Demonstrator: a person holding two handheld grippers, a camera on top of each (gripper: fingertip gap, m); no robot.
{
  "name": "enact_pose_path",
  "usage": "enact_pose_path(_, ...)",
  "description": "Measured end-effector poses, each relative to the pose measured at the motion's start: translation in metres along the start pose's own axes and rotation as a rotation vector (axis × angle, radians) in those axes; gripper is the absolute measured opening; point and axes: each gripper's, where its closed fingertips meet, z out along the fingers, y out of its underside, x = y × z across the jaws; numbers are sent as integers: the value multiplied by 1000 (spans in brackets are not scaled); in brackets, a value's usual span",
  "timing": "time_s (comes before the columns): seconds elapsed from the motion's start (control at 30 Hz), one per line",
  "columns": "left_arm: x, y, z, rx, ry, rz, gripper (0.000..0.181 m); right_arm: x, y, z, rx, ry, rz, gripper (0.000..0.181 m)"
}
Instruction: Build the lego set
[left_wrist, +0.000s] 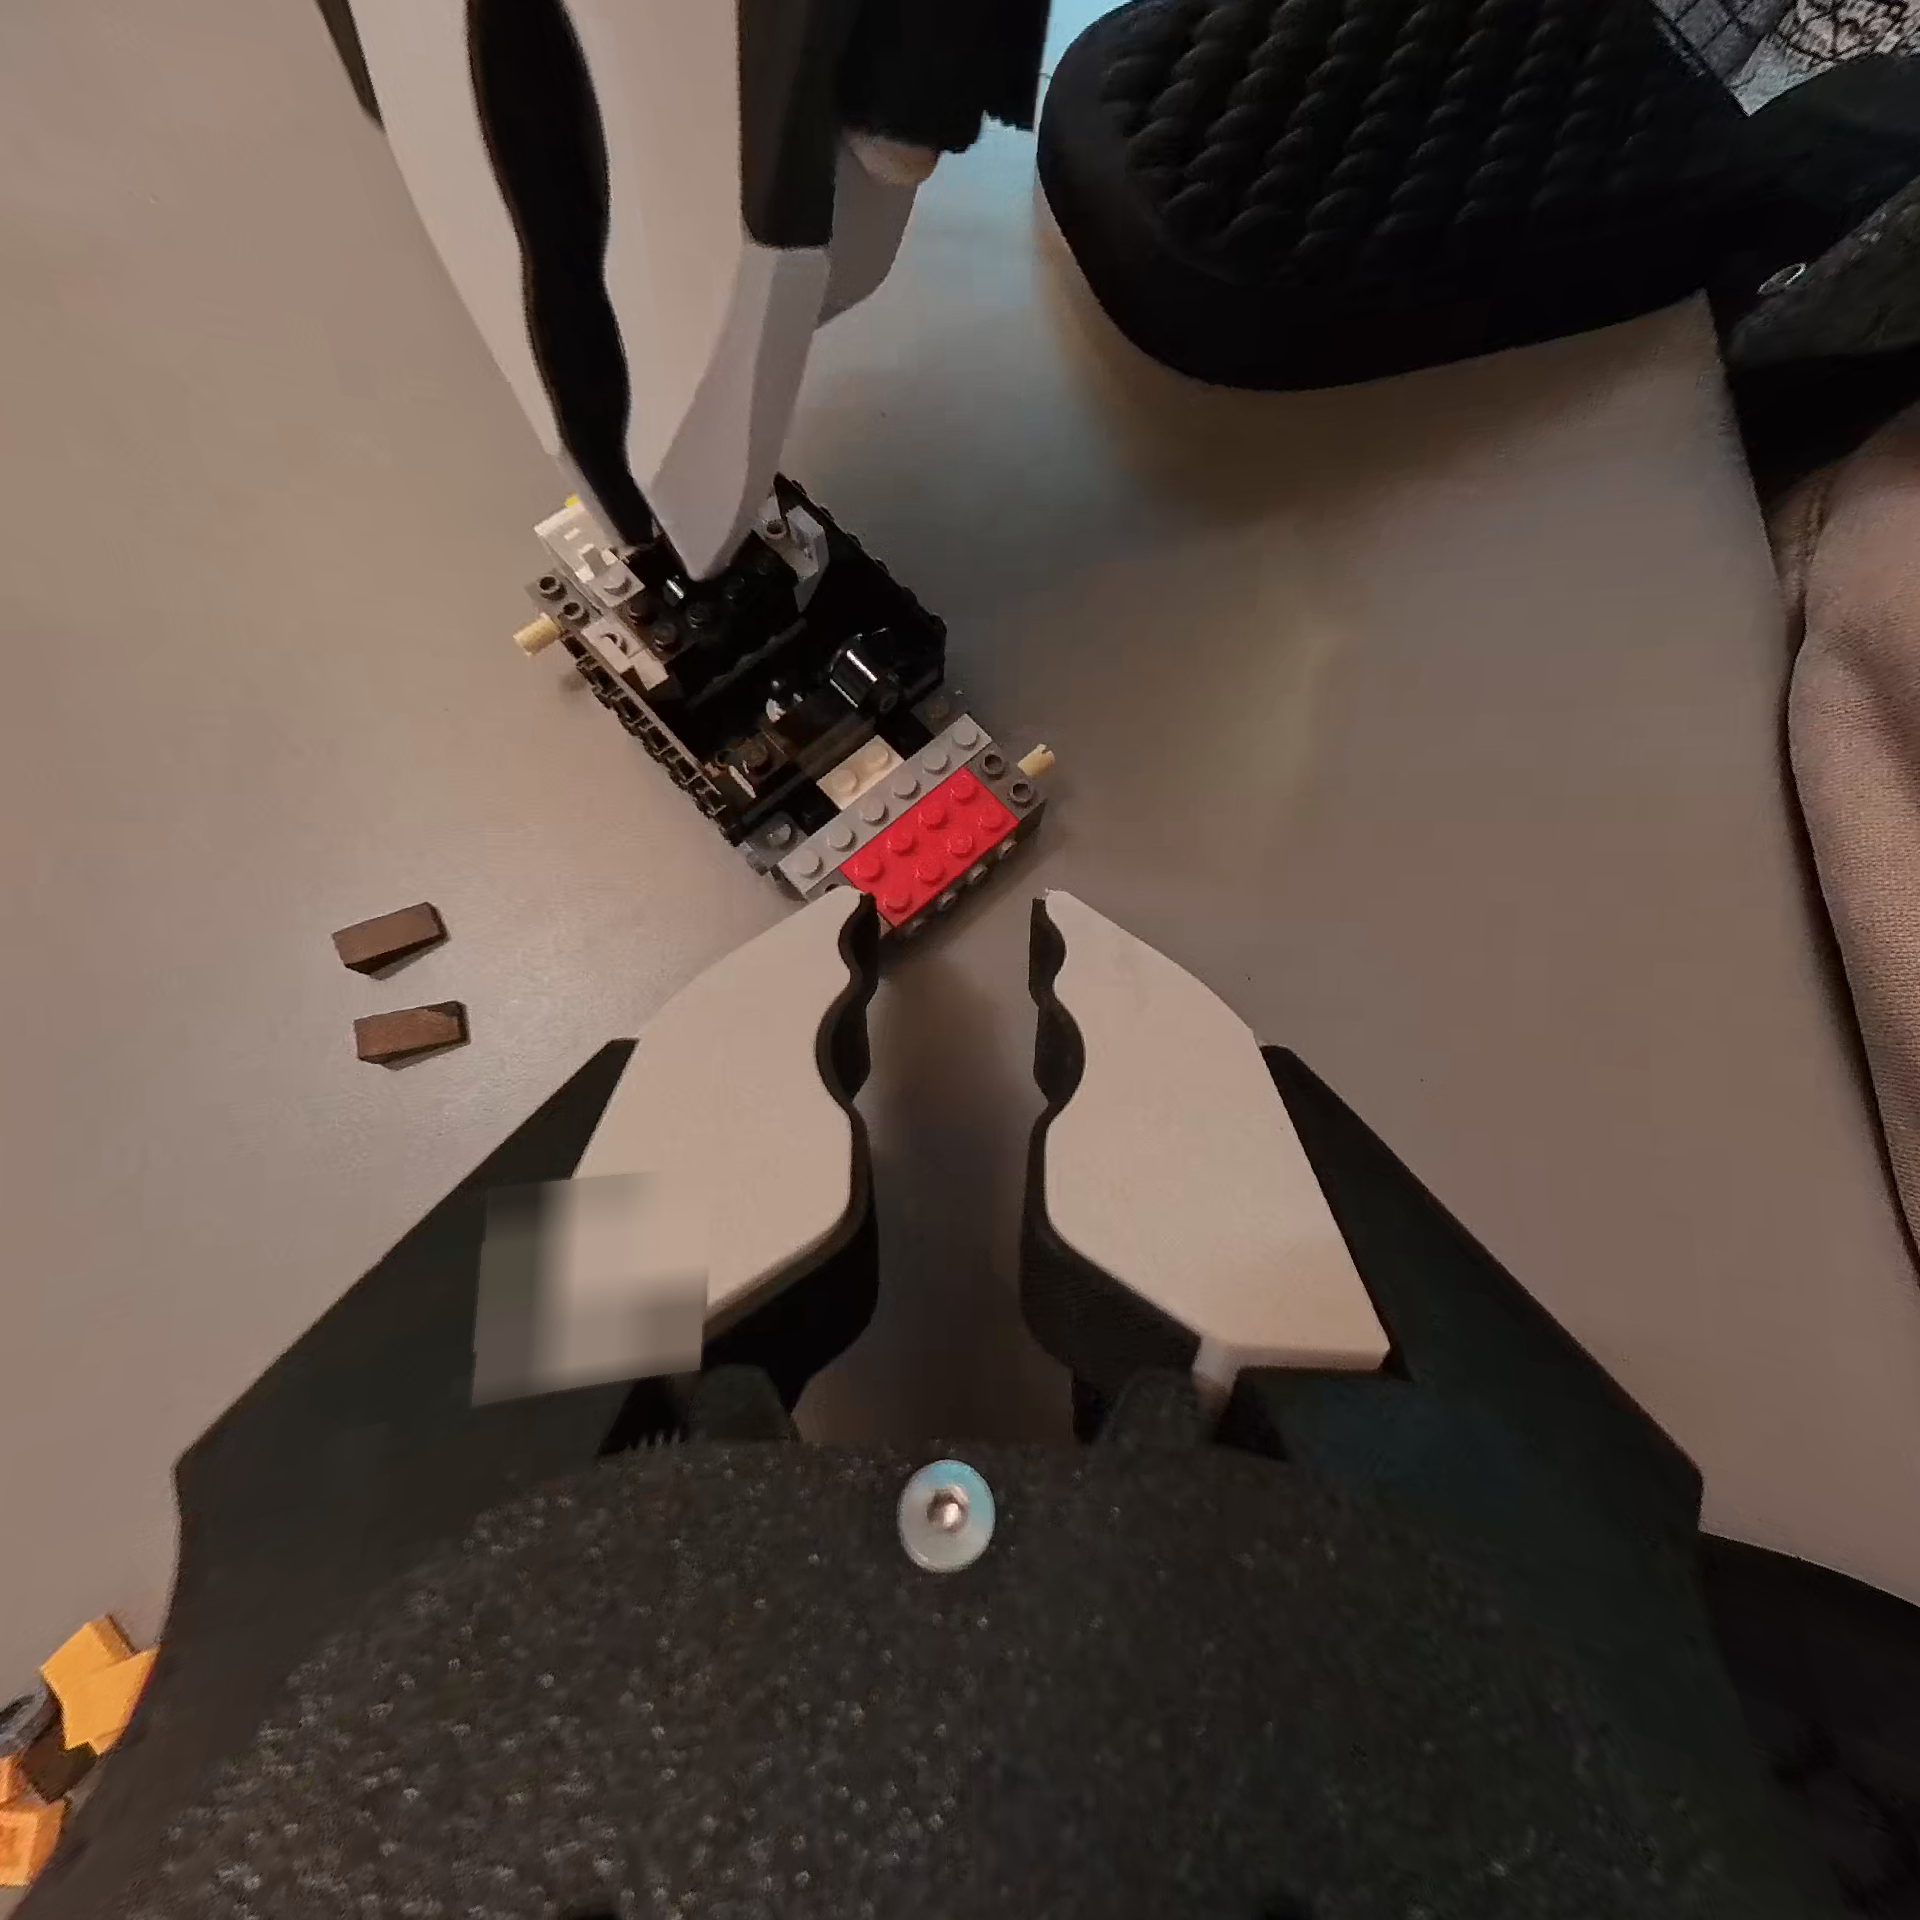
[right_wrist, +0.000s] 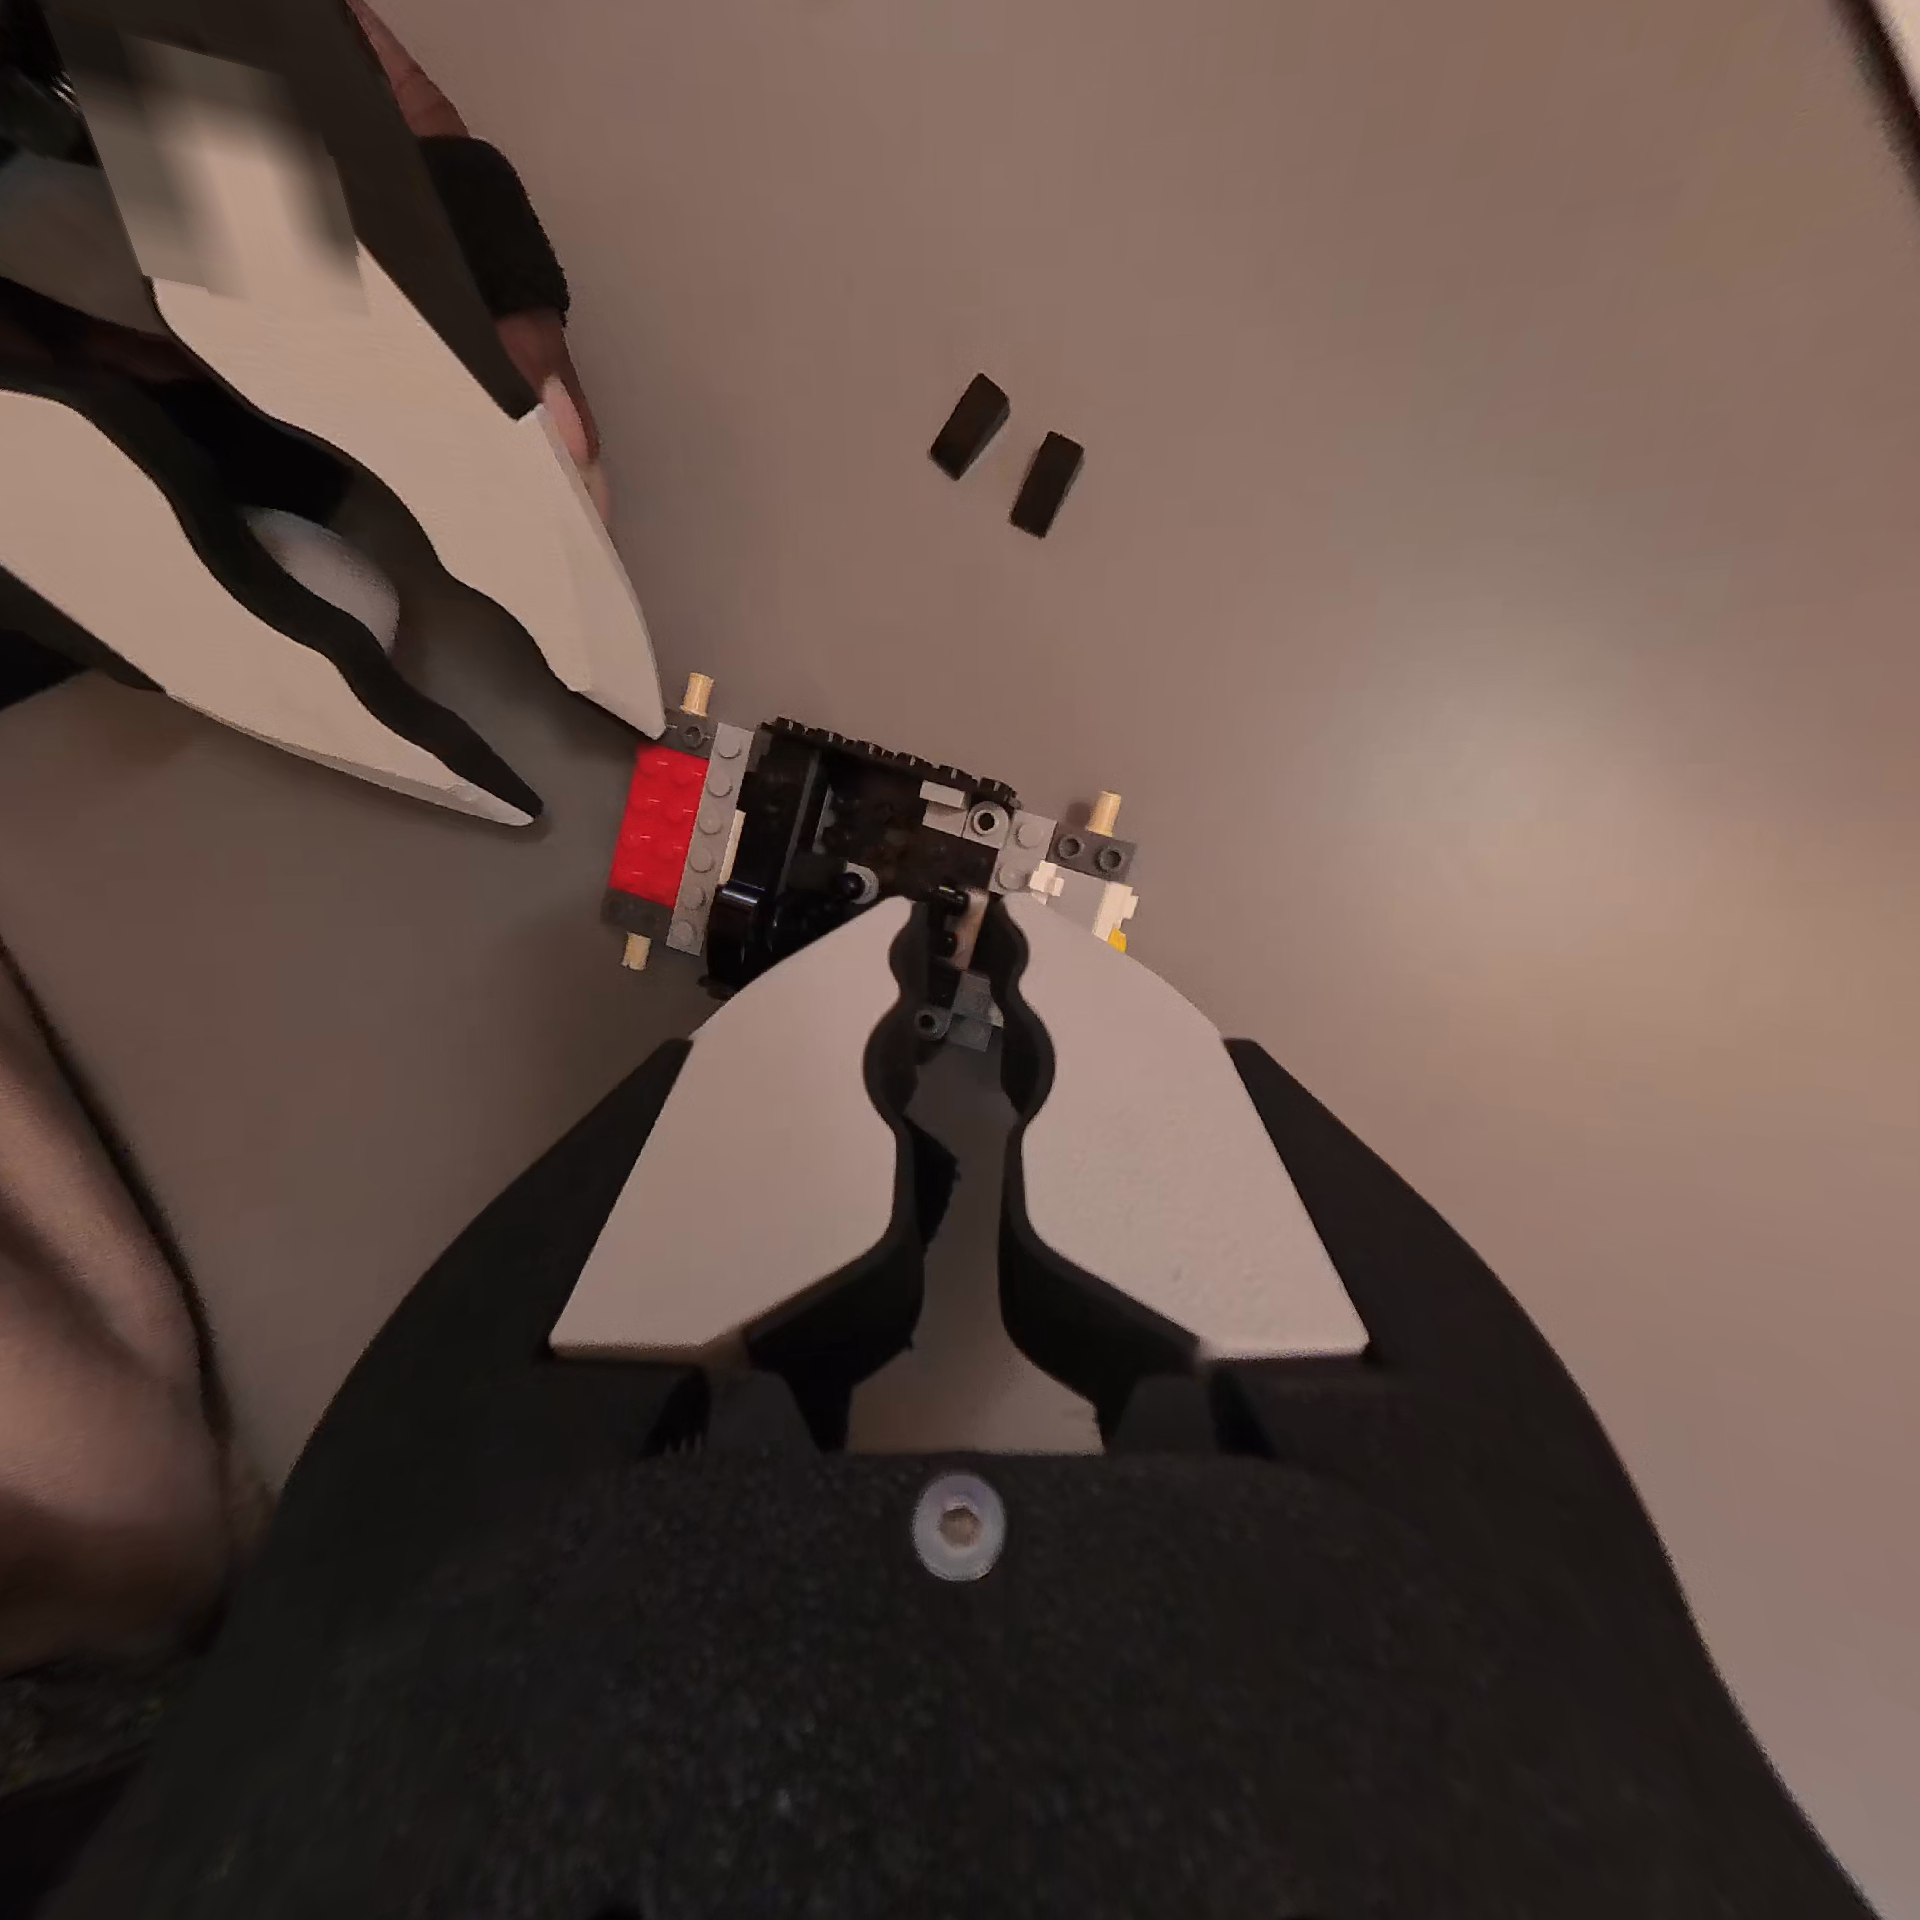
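The partly built lego model (left_wrist: 774, 686), black with grey plates and a red plate (left_wrist: 930, 842) at one end, lies on the grey table (left_wrist: 1351, 727). My left gripper (left_wrist: 951, 912) is open and empty, its tips right at the red end. In the right wrist view (right_wrist: 592, 774) one of its fingertips (right_wrist: 649, 722) touches the model's corner next to the red plate (right_wrist: 665, 821). My right gripper (right_wrist: 956, 914) is shut on a black and grey part of the model (right_wrist: 862, 821) at the end away from the red plate. It enters the left wrist view (left_wrist: 675, 556) from the top.
Two small dark brown sloped pieces (left_wrist: 390, 935) (left_wrist: 410, 1032) lie left of the model, also in the right wrist view (right_wrist: 968, 424) (right_wrist: 1046, 483). A black woven shoe (left_wrist: 1351, 187) lies at the back right. Orange pieces (left_wrist: 88, 1704) sit at the near left. Cloth (left_wrist: 1849, 831) borders the right. The grippers' ends are close to 8 cm from one another.
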Motion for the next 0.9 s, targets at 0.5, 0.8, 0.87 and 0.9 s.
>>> enact_pose_path(0.5,-1,0,1,-1,-2,-1,26,-2,-1,0,-9,52,-6,5)
enact_pose_path(0.8,1,0,1,-10,-10,13,25,-7,-1,2,-19,176,-30,5)
enact_pose_path(0.87,1,0,1,-11,-13,14,25,-8,-1,2,-19,183,-36,5)
enact_pose_path(0.9,1,0,1,-11,-14,13,25,-9,-2,2,-16,178,-34,5)
